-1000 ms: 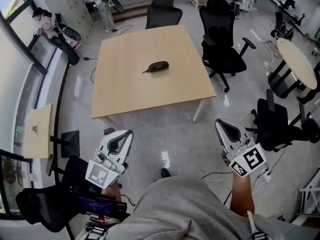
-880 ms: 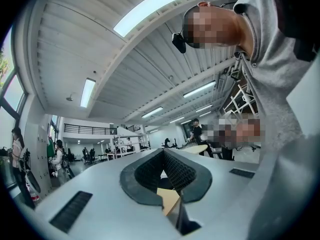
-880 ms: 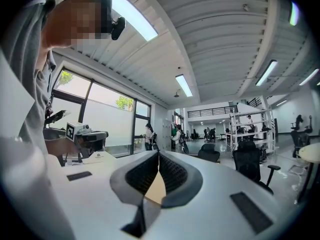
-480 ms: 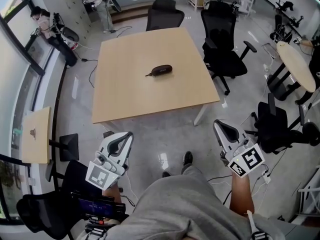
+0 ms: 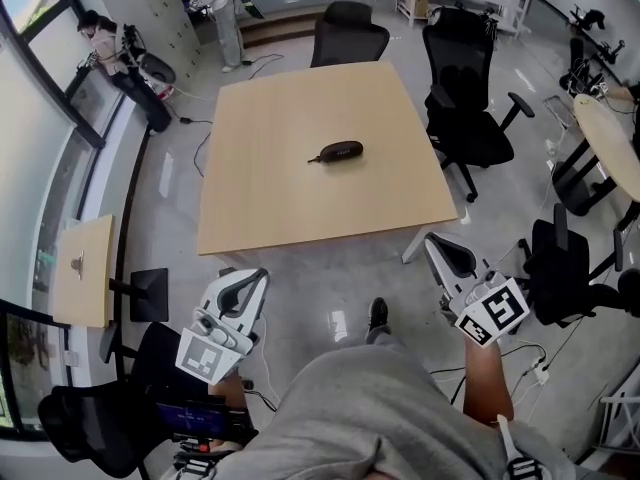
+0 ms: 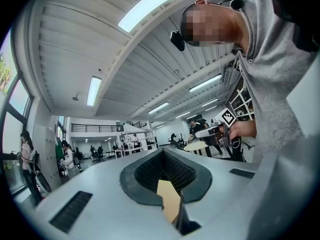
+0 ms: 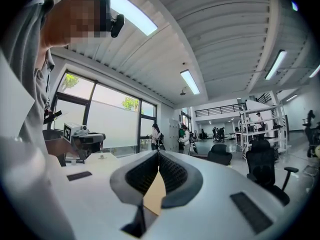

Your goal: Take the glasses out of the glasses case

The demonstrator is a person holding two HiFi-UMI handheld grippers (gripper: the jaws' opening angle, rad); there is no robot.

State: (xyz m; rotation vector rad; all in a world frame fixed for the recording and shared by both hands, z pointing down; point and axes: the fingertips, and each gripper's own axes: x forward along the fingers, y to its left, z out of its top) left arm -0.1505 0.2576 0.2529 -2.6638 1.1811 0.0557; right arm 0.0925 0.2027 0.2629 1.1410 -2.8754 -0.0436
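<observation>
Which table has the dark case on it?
The large square table in the middle, with the glasses case near its centre; the small left table and round right table lack it.

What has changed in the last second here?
The person has stepped toward the table: a shoe has come forward and the table sits lower in the head view. Nothing was grasped or released. The glasses case lies where it was; left gripper and right gripper stay shut, empty.
</observation>
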